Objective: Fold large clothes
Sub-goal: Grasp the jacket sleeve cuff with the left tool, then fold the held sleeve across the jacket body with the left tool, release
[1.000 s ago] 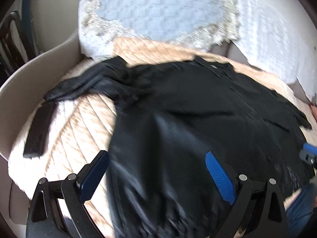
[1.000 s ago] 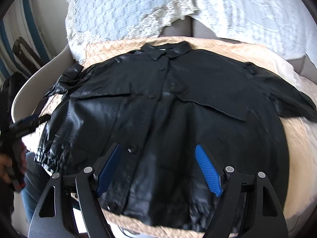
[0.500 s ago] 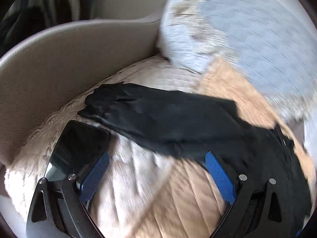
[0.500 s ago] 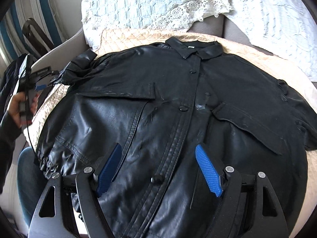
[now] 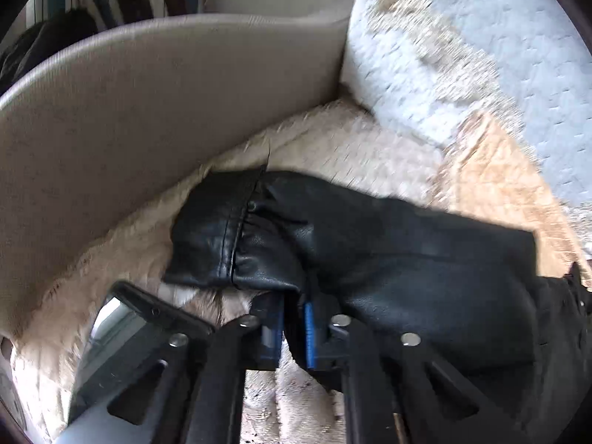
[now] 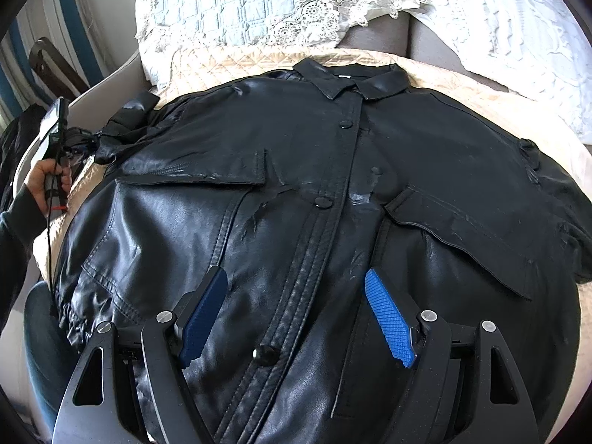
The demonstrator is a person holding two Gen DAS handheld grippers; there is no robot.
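Note:
A black leather jacket (image 6: 296,185) lies buttoned and face up on a beige quilted cover (image 6: 229,63). In the left wrist view its sleeve (image 5: 388,251) runs across the cover, ending in a stitched cuff (image 5: 207,240). My left gripper (image 5: 292,329) is closing its jaws on the sleeve's lower edge just behind the cuff, with black leather pinched between the blue pads. My right gripper (image 6: 296,314) hangs open over the jacket's lower front, its pads either side of the button placket and touching nothing.
A dark phone (image 5: 122,340) lies on the cover just left of my left gripper. A grey sofa arm (image 5: 148,111) curves behind the cuff. Pale blue lace-edged pillows (image 6: 240,0) sit past the collar. A person's hand (image 6: 48,181) shows at far left.
My left gripper swung from the jacket's body out to the sleeve end, dropped toward the cuff and went from wide open to shut on the leather. The right gripper drifted closer over the jacket's front, still open.

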